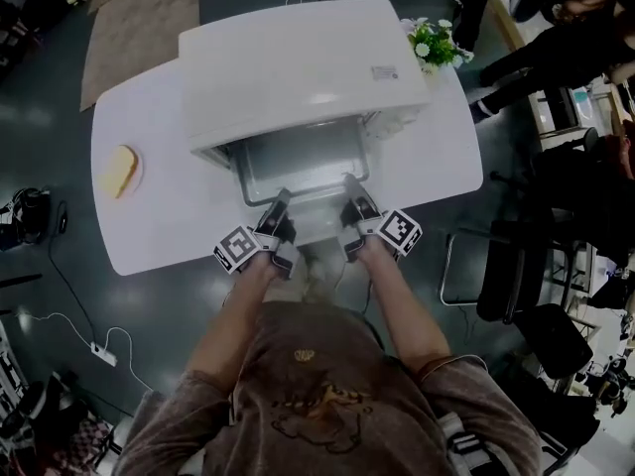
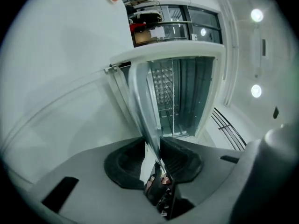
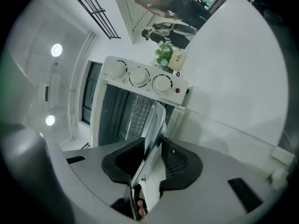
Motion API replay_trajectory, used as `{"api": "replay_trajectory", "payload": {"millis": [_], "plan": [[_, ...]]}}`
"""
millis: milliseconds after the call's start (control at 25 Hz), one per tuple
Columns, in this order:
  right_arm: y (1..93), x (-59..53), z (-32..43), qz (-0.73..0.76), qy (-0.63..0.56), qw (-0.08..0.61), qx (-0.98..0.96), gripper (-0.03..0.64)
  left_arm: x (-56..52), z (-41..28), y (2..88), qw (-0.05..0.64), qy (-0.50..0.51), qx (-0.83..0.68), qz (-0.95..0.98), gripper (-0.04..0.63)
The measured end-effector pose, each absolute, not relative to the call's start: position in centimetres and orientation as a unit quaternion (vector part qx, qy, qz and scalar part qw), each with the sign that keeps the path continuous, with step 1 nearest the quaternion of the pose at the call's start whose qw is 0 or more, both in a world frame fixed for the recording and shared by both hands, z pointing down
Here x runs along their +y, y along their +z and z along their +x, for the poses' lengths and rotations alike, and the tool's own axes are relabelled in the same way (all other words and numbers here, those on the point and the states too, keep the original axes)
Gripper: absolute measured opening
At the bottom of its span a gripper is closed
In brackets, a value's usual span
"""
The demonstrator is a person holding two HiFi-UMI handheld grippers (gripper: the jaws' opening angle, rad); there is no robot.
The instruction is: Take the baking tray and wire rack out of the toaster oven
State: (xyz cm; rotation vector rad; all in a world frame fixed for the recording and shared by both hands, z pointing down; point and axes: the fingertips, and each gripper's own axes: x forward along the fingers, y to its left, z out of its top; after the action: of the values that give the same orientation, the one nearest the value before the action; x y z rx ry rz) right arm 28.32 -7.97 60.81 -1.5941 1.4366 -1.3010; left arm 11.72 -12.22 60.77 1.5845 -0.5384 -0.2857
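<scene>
The grey metal baking tray (image 1: 298, 162) sticks partway out of the open front of the white toaster oven (image 1: 298, 67). My left gripper (image 1: 281, 206) is shut on the tray's front rim near its left corner. My right gripper (image 1: 352, 198) is shut on the same rim near the right corner. In the left gripper view the tray's rim (image 2: 140, 97) runs edge-on between the black pads of that gripper (image 2: 152, 146). The right gripper view shows the tray (image 3: 156, 118) pinched in that gripper (image 3: 152, 150). The wire rack (image 2: 163, 85) (image 3: 138, 113) sits inside the oven behind the tray.
The oven stands on a white table (image 1: 149, 226). A slice of bread (image 1: 119, 170) lies on a plate at the table's left. A pot of flowers (image 1: 434, 43) stands at the oven's back right. Three knobs (image 3: 138, 76) line the oven's front. People and chairs are at the right.
</scene>
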Motion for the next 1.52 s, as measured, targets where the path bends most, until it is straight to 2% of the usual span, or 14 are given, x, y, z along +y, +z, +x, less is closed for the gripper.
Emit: {"api": "replay_trajectory", "payload": {"millis": [440,840,1040,1520], "plan": [[59.3,-0.3,26.1,-0.584,-0.483,0.328,0.564,0.109,-4.3,9.8,59.6,0.663,-0.135,-0.222,0.702,0.092],[57.1,4.9,22.6,-0.56,-0.492,0.295,0.598,0.112,1.4,6.1,56.7,0.657,-0.167,-0.227,0.699,0.092],[55.6,4.3,17.8,-0.498,-0.49,0.284,0.656,0.114,2.5,1.5,55.7,0.64,-0.199,-0.26,0.695,0.091],[56.9,-0.7,4.3,-0.401,-0.549,0.203,0.704,0.115,1.0,-12.1,56.4,0.609,-0.274,-0.348,0.658,0.092]]}}
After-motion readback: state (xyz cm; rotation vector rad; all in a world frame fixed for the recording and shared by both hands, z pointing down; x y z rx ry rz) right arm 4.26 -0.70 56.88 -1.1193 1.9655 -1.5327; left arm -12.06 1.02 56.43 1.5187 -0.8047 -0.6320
